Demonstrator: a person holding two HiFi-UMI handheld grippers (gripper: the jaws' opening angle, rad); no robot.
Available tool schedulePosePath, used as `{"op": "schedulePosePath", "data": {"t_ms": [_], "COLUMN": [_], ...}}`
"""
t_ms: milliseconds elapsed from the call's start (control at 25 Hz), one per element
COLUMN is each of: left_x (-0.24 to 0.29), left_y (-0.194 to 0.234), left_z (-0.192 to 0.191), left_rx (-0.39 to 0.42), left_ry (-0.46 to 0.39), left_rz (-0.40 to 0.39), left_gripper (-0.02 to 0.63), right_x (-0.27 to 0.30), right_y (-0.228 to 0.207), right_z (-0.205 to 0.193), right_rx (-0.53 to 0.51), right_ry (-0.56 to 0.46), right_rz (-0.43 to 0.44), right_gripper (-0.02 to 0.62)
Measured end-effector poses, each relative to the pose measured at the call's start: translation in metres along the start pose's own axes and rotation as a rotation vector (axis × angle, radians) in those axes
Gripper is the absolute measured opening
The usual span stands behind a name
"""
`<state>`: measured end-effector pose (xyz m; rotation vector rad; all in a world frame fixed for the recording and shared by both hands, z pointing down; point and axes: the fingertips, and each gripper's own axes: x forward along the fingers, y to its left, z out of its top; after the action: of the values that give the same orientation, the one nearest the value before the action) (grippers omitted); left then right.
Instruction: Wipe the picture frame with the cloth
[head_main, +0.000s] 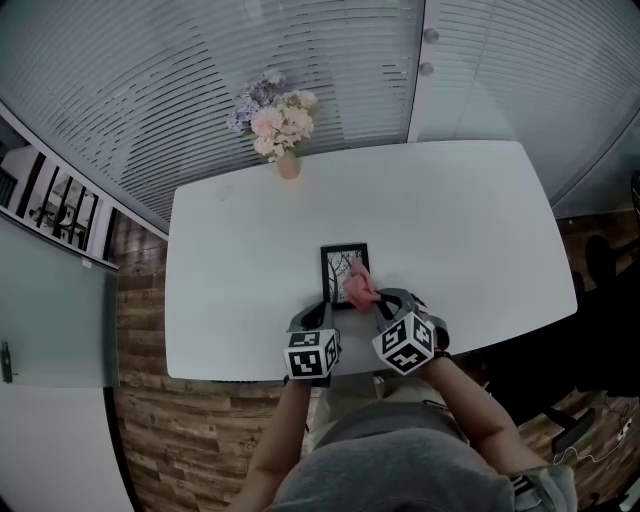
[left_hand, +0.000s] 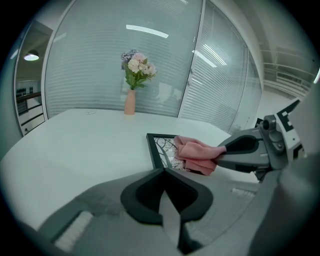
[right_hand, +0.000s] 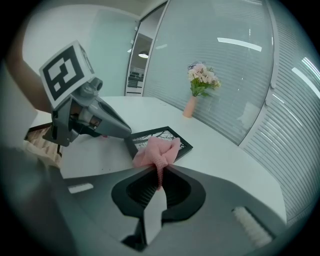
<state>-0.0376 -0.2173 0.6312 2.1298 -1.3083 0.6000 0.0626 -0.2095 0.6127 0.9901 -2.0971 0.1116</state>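
The right tongs (right_hand: 159, 174) are pinching a crumpled pink cloth (right_hand: 158, 150) onto the black rectangular picture frame (head_main: 340, 260) (flat on the white desk (head_main: 450, 220)); the left tongs (left_hand: 163, 172), closed and empty, are sitting at its corner.

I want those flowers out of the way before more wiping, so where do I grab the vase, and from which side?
Probably the vase body, below the flowers, coming in level from the near side. It stands upright and slim near the table far edge, the bouquet spreads wider than it on top, and the picture frame lies well short of it.
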Motion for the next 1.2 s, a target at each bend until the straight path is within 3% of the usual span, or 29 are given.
{"op": "schedulePosePath", "data": {"t_ms": [480, 1200], "left_x": [-0.044, -0.135], "left_y": [-0.027, -0.071], "left_z": [0.011, -0.025], "left_rx": [0.007, -0.032], "left_ry": [-0.113, -0.217], "left_rz": [-0.001, 0.015], "left_gripper": [0.002, 0.002], "right_x": [-0.049, -0.140], "right_y": [0.008, 0.053], "right_z": [0.009, 0.025], "right_rx": [0.123, 0.201], "right_ry": [-0.117, -0.333], "right_rz": [-0.011, -0.021], "right_gripper": [0.015, 0.015]}}
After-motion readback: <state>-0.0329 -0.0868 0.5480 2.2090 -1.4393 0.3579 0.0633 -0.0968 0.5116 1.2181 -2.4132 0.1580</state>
